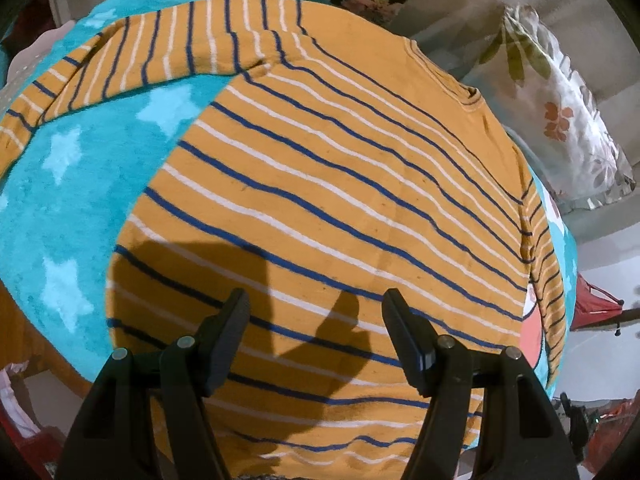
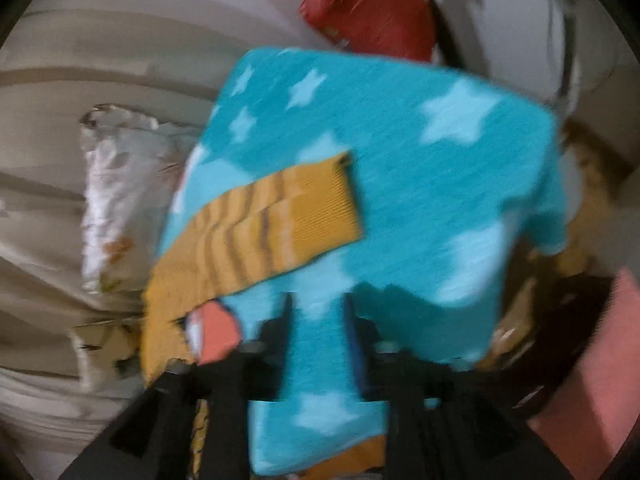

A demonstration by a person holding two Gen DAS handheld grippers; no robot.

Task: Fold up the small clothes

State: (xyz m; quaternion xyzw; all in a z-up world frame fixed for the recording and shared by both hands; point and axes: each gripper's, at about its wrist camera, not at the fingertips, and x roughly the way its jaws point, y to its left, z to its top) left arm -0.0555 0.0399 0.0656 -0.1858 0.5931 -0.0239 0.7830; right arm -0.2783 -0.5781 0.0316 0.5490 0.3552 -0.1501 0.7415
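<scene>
An orange long-sleeved shirt [image 1: 340, 184] with blue and white stripes lies flat on a teal star-patterned blanket [image 1: 72, 184]. Its left sleeve [image 1: 120, 60] stretches to the upper left; its collar [image 1: 444, 76] points to the upper right. My left gripper [image 1: 316, 320] is open and hovers just above the shirt's lower body, holding nothing. In the blurred right wrist view, the shirt's other sleeve [image 2: 264, 220] with its ribbed cuff lies across the blanket [image 2: 420, 208]. My right gripper [image 2: 320, 332] is open above the blanket, near the sleeve, holding nothing.
A floral cushion [image 1: 560, 120] lies on a beige sofa [image 1: 480, 4] beyond the shirt; it also shows in the right wrist view [image 2: 116, 184]. A red bag [image 2: 372, 12] sits past the blanket's far edge. A pink object [image 2: 592, 380] stands at the right.
</scene>
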